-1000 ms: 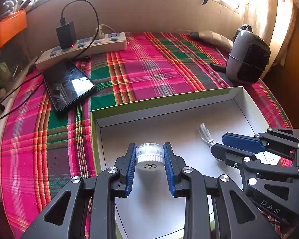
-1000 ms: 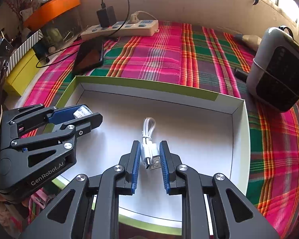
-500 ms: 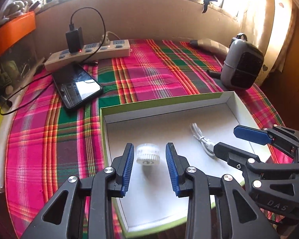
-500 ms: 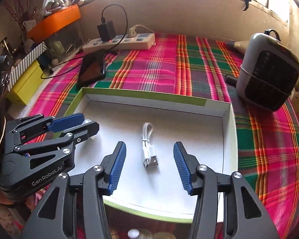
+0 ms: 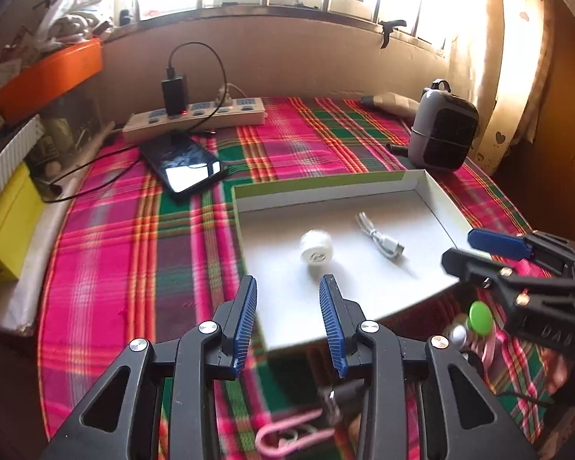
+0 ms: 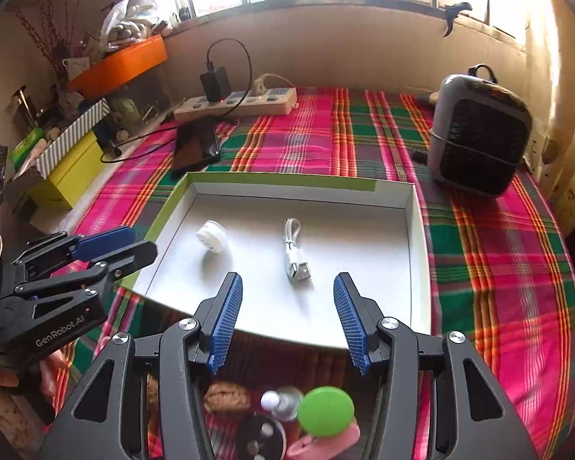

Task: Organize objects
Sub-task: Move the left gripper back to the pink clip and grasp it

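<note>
Left tongs [image 5: 287, 287]: jaws spread, nothing between the blue pads; they have just been opening, and the white round cap [image 5: 316, 247] lies free on the floor of the tray, just ahead of the tips. Right tongs [image 6: 287, 287]: jaws spread wider, also just opened, pads bare; the coiled white USB cable [image 6: 295, 251] lies loose in the tray ahead of them, plug end toward the camera. In the left wrist view the right tongs show at the right edge, over the tray's near right corner; in the right wrist view the left tongs show at the left edge, beside the tray's left wall. Container: shallow white tray [image 6: 416, 230] with a green outer rim, open top, resting on the plaid cloth [image 6: 498, 268] that covers the surface. Contents: the cap toward the left, the cable toward the middle, the two apart, neither touching a wall. Nearer than the tray, under the tongs, a cluster of small items, blurred: a green round lid [image 6: 326, 406], a pink looped piece [image 5: 287, 433], some metallic bits; cannot tell what they rest in. Beyond the tray on the cloth: a black phone [image 5: 184, 168] lying flat, a white power strip [image 5: 195, 117] with a black charger plugged in, and a grey-and-black small heater [image 6: 479, 134] upright at the right. At the far left, off the cloth, a yellow box [image 6: 73, 172] and an orange bin [image 6: 119, 65], both holding clutter too small to identify.
</note>
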The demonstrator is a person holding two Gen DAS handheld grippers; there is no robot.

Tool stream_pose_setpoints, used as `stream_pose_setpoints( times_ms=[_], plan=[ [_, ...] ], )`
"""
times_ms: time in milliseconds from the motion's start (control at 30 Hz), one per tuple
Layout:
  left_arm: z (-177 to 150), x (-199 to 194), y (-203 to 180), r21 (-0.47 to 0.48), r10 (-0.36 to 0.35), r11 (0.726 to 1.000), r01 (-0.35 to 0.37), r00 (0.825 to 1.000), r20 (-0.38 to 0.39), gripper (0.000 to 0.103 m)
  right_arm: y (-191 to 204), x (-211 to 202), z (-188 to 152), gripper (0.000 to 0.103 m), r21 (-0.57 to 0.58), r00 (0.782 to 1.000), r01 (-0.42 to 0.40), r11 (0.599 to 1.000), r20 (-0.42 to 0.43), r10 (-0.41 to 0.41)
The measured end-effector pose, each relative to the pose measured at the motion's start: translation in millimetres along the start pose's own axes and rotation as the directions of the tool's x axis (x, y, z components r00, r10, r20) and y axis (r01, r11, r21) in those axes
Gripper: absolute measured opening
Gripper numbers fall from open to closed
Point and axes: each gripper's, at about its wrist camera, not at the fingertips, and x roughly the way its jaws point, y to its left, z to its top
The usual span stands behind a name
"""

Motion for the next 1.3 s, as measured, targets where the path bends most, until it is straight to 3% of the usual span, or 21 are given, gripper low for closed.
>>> stream_pose_setpoints(
  times_ms=[567,833,1033,1300],
  plan=[
    [-64.7,-33.7,16.2,-0.034,-0.047,0.998,0.047,0.999,0.002,0.032,-11.9,-49.4,-59.0,0.051,0.026,0.994,0.035,0.999,0.103,-0.038],
    [-75.7,-29.7,10.2,0.005,-0.101,0.995,0.101,0.995,-0.015,0.032,-20.0,-56.6,-86.3,0.051,0.043,0.995,0.031,0.999,0.095,-0.035],
    [-82.6,-25.6,0.6,0.059,-0.105,0.992,0.107,0.994,-0.032,0.032,-19.6,-56.5,-96.8,0.051,0.032,0.996,0.004,0.999,0.09,-0.007],
    [-81.6,-24.9,2.6,0.053,-0.089,0.995,0.09,0.996,-0.021,0.032,-12.2,-54.2,-102.1,0.051,0.008,0.996,-0.034,0.999,0.08,0.034]
  ],
)
